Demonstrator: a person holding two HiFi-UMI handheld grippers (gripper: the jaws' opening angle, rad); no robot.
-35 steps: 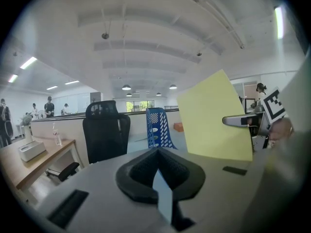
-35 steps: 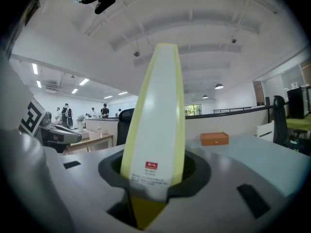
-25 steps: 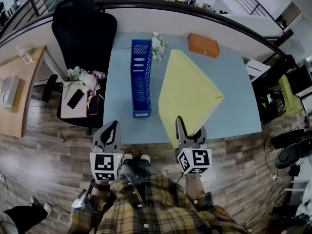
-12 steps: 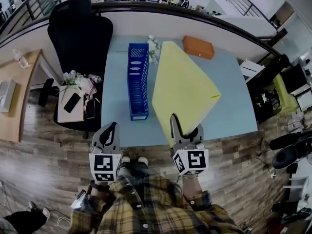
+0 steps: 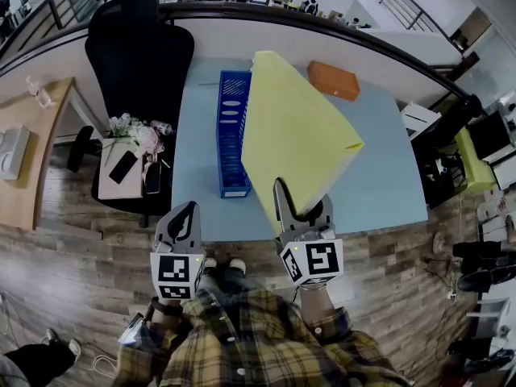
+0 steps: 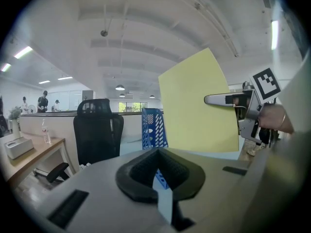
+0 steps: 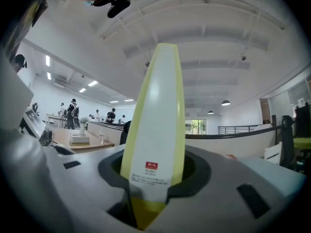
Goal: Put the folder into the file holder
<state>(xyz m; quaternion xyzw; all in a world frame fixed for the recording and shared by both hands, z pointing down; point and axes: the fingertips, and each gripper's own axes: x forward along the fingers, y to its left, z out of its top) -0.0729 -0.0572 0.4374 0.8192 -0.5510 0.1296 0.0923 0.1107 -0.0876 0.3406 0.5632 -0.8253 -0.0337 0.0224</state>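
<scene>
A large yellow folder [image 5: 294, 135] is raised off the light blue table [image 5: 379, 160], tilted, with its left edge over the right side of the blue file holder [image 5: 232, 131]. My right gripper [image 5: 302, 204] is shut on the folder's near corner; in the right gripper view the folder [image 7: 155, 130] stands edge-on between the jaws. My left gripper [image 5: 184, 214] hovers at the table's front edge, left of the file holder's near end, shut and holding nothing. In the left gripper view the folder [image 6: 197, 106] is beside the file holder [image 6: 153, 127].
A black office chair [image 5: 137, 47] stands left of the table, with a small stand [image 5: 129, 160] holding flowers and phones in front of it. An orange box [image 5: 334, 79] lies at the table's far right. A wooden desk [image 5: 32, 135] is at far left.
The right gripper has carried the folder up and to the left; its left edge now overlaps the file holder. The left gripper has stayed in place.
</scene>
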